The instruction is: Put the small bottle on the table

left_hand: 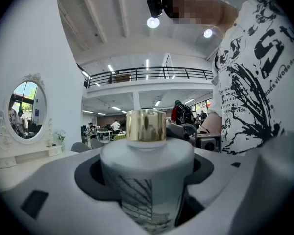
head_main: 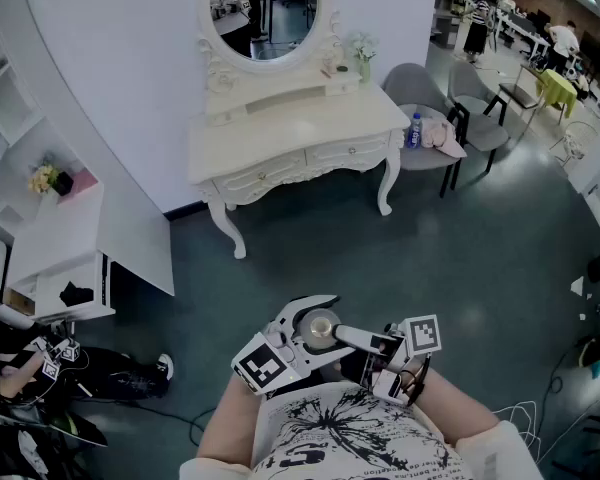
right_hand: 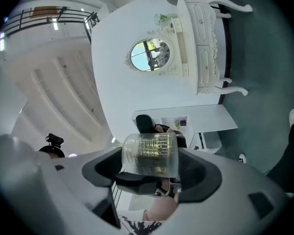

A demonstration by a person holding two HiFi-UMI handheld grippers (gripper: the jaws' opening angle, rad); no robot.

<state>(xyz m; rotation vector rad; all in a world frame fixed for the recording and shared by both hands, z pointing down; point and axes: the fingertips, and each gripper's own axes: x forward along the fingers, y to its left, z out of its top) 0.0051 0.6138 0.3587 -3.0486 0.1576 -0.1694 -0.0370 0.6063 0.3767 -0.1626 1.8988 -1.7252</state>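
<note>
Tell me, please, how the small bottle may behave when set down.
The bottle looks like frosted glass: probably fragile, heavy for its size. Its smooth round body may slip in the left gripper, and would likely roll if tipped.

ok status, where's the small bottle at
Left gripper shut on small bottle, upright, at chest. Right gripper shut on clear cap. White table ahead, not reached; nothing in the way.

Left gripper (head_main: 305, 320) clamps the small bottle (left_hand: 147, 180); right gripper (head_main: 352, 336) clamps a clear cap (right_hand: 151, 153).
</note>
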